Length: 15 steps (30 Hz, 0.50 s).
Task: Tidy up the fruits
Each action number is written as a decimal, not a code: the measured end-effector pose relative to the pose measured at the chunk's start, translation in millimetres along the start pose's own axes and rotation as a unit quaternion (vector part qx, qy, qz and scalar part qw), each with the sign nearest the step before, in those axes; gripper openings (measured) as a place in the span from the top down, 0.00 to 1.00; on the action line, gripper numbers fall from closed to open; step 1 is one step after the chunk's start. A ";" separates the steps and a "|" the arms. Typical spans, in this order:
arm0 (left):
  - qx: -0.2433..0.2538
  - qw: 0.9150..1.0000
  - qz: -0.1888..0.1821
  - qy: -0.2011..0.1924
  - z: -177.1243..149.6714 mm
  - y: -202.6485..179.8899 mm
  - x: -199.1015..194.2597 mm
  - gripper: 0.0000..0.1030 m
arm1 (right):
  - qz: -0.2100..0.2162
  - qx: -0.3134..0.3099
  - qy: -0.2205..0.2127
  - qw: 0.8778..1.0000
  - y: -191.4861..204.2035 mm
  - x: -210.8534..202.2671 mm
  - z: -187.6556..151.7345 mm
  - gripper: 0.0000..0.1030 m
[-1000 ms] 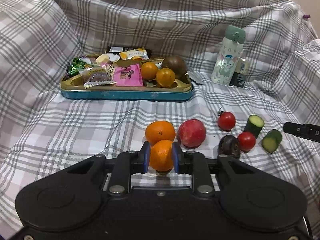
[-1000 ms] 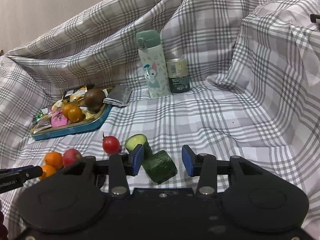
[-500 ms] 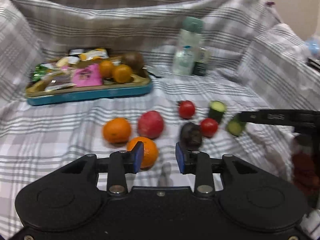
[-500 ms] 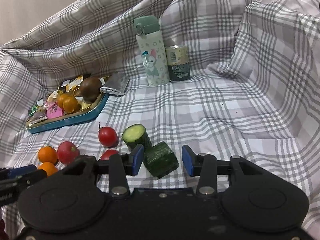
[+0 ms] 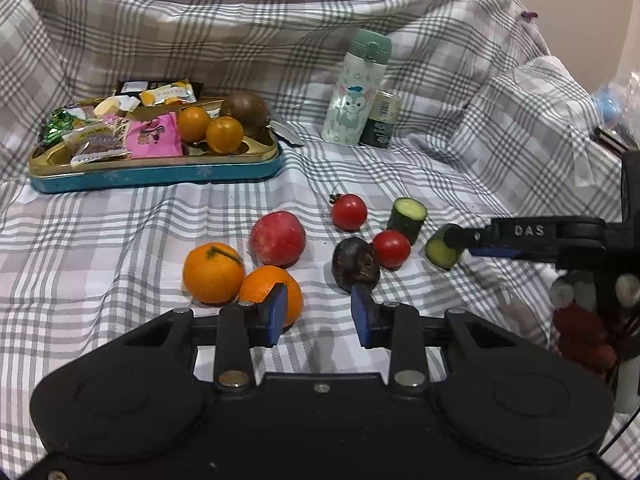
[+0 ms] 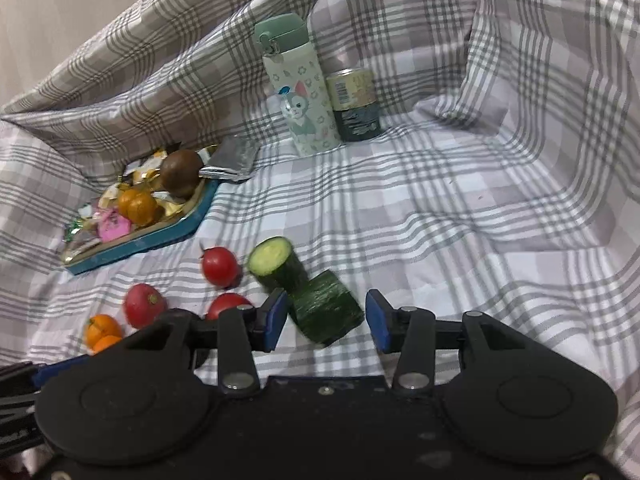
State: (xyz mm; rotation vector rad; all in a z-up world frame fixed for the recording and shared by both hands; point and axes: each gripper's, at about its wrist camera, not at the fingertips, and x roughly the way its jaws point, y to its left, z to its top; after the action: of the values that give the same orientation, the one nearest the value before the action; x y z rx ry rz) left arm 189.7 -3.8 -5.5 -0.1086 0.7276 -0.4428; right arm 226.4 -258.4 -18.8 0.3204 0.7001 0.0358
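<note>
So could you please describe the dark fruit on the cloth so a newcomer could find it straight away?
Start at the blue tin tray on the checked cloth, then come forward to the loose fruit. The dark fruit lies against a cherry tomato, right of the red apple. It alone is near-black and wrinkled.

Both grippers black plastic with blue finger pads [image 5: 276,312]; silver screws; white "DAS" lettering [image 5: 529,230] on one.
</note>
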 end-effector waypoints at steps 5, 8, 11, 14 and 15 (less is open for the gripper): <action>-0.009 1.000 0.001 -0.003 0.7 4.4 -2.2 0.59 | 0.023 0.012 0.031 0.999 0.7 4.2 -0.5 0.55; -0.013 1.000 0.005 -0.005 0.8 6.6 -3.7 0.59 | 0.024 0.025 0.037 0.999 1.6 5.5 -0.5 0.53; -0.021 1.000 0.009 -0.003 1.1 10.0 -3.5 0.59 | 0.018 0.059 0.048 0.997 -0.2 11.3 0.2 0.52; -0.026 1.000 0.013 -0.003 1.3 12.2 -4.3 0.59 | 0.008 0.086 0.049 0.995 -0.5 16.1 0.6 0.51; -0.027 1.000 0.014 -0.004 1.4 12.9 -4.4 0.59 | 0.003 0.091 0.050 0.995 0.2 17.7 0.7 0.51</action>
State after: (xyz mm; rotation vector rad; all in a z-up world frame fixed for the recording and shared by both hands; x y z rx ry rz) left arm 192.3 9.7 -4.9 -0.1509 0.7336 -0.3957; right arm 240.4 -255.9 -29.4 0.4971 0.8037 -0.0066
